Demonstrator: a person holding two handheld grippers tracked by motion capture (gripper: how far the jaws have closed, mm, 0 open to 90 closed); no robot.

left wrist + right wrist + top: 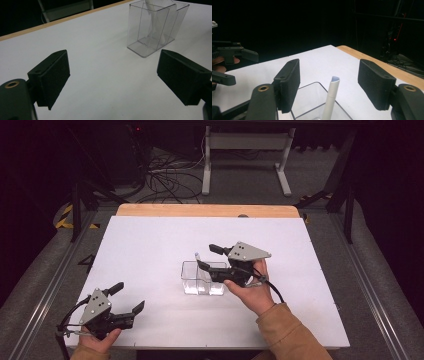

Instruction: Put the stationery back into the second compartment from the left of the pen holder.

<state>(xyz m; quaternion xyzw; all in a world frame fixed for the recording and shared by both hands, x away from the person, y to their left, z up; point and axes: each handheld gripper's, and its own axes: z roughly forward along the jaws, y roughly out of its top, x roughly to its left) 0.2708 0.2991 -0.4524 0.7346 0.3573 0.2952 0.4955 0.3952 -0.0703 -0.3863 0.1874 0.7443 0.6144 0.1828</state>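
Observation:
A clear plastic box [202, 278] with an inner divider stands mid-table on the white tabletop [150, 240]. A slim white pen [197, 255] leans upright inside it. My right gripper [206, 256] hovers over the box's top, open. In the right gripper view the pen [331, 96] rises between the two pads with a gap on each side, above the box rim [312, 87]. My left gripper [130, 296] rests near the front left corner, open and empty. In the left gripper view the box [140, 37] and pen [156, 25] lie ahead to the right.
A wooden strip [207, 210] borders the far edge of the tabletop. Beyond it are a white desk frame [245, 155] and tangled cables [165, 180] on the floor. The left gripper [244, 68] appears far left in the right gripper view.

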